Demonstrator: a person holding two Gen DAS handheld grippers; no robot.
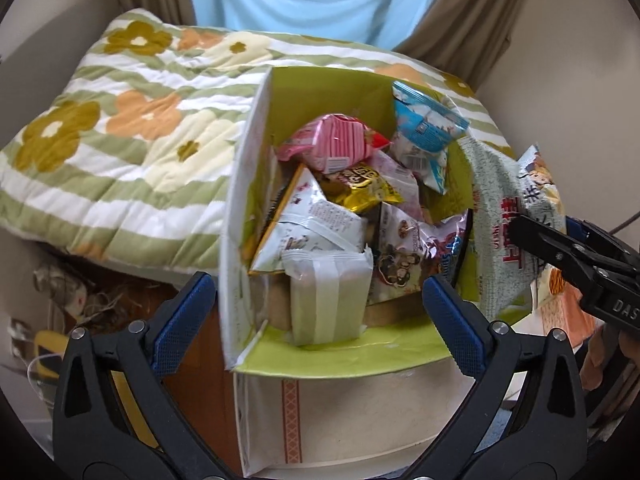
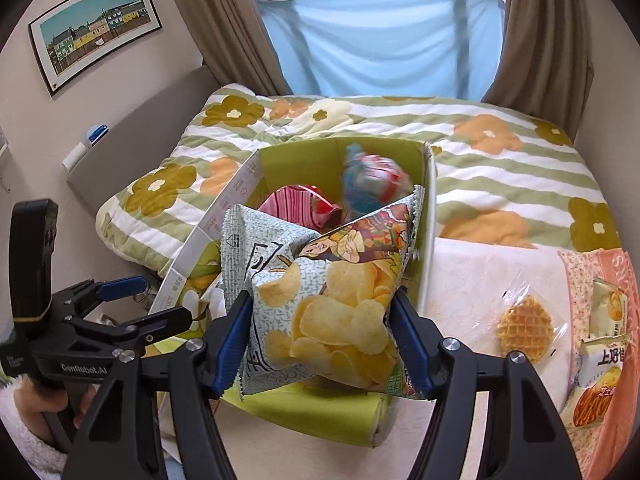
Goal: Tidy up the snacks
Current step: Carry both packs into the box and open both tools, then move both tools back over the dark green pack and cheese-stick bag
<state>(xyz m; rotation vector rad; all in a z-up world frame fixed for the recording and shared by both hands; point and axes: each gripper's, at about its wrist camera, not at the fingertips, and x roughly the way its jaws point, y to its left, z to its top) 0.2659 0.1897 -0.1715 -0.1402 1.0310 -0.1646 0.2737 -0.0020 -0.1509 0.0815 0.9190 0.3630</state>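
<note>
Chip bag (image 2: 324, 312) clenched in right tongs (image 2: 322, 344) above the snack box (image 2: 340, 416) (left tongs (image 1: 320, 312) released, empty, nearby)

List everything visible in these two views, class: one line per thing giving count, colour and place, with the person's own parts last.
chip bag: one, pale green with yellow crisps, clamped over the box's near edge
cardboard box: one, green-lined, on the bed, full of snack packets
pink packet: one, pink striped, top of pile
waffle: one, golden, clear wrap, right of box
quilt: one, green-striped floral, behind box
left gripper: black, blue fingers, open
right gripper: black, blue fingers, holding chip bag
</note>
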